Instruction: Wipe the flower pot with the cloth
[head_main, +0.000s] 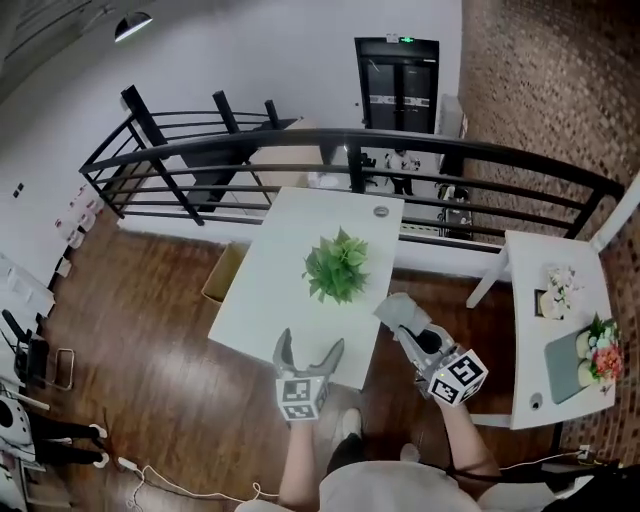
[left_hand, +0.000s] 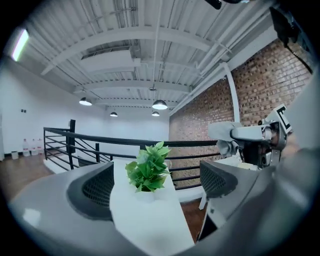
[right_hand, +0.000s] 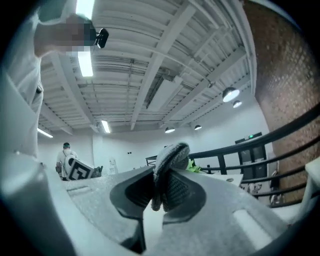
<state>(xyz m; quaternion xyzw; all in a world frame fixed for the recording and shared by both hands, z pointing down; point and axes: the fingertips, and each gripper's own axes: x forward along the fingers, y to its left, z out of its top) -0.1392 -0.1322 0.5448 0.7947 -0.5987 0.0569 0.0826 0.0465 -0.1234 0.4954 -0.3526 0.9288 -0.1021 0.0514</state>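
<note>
where the smooth white rectangular table (head_main: 262, 300) stands by the black metal railing (head_main: 355, 168), the small white flower pot (left_hand: 145, 195) sits near its middle. from the head view it is hidden under spiky green leaves (head_main: 337, 265), and only the left gripper view shows it. the left gripper (head_main: 311, 346) hangs wide and empty, its mesh-textured pads apart. the right gripper (right_hand: 161, 187) pinches a grey ribbed knit cloth (right_hand: 169, 159), whose weave is clear only in that gripper's own view.
</note>
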